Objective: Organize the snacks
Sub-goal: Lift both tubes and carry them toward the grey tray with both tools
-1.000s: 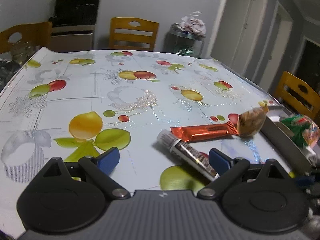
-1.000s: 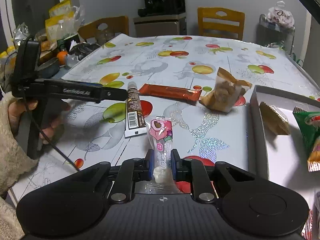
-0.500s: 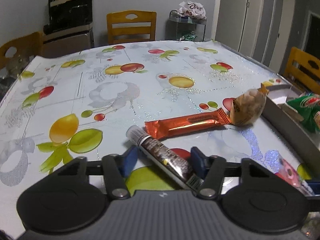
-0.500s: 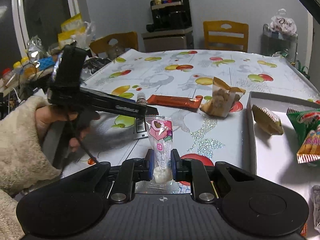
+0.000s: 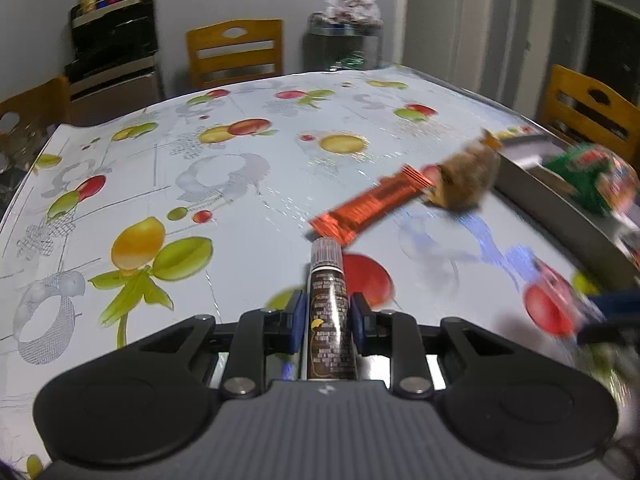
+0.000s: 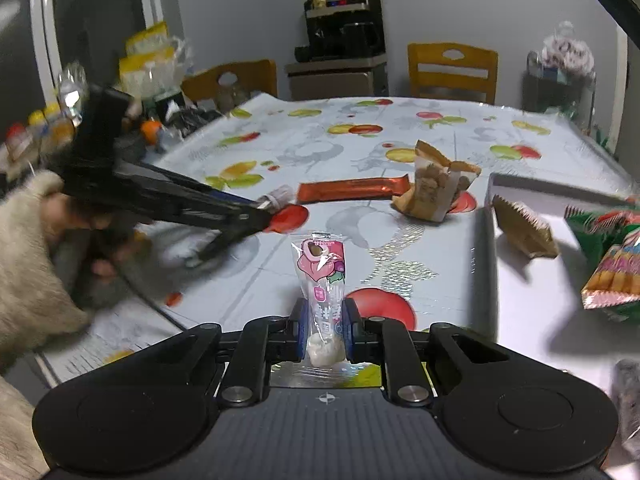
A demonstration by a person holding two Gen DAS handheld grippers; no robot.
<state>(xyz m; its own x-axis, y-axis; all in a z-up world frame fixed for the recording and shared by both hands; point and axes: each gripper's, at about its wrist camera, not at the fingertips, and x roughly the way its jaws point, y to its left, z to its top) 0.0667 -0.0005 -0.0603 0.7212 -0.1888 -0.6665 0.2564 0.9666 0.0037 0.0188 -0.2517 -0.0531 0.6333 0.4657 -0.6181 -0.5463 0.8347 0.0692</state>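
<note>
While the jaws of the left tool (image 5: 325,316) are closing, the dark snack tube (image 5: 328,308) lies lengthwise between them, its crimped end pointing ahead of the tool; the blue pads appear to bear on its sides. Ahead and to the right lie the orange bar (image 5: 372,205) and a brown snack bag (image 5: 466,182), with the tray (image 5: 552,196) further right. My judgement: the grip should settle fully before any lift, then the tube should rise clear of the orange bar, which sits just beyond its tip, before crossing to the tray.

In the right wrist view, the right tool (image 6: 324,330) is clamped narrow on the pink candy packet (image 6: 322,276), which stands upright from between the jaws. The tray (image 6: 520,300) lies to this tool's right, already holding a tan packet (image 6: 524,232) and a green bag (image 6: 604,232).

Only this view shows the person's hand (image 6: 86,236) and fleece sleeve (image 6: 28,264) working the left tool, and the tray's contents sharply. Only the left view shows the pads against the tube.
</note>
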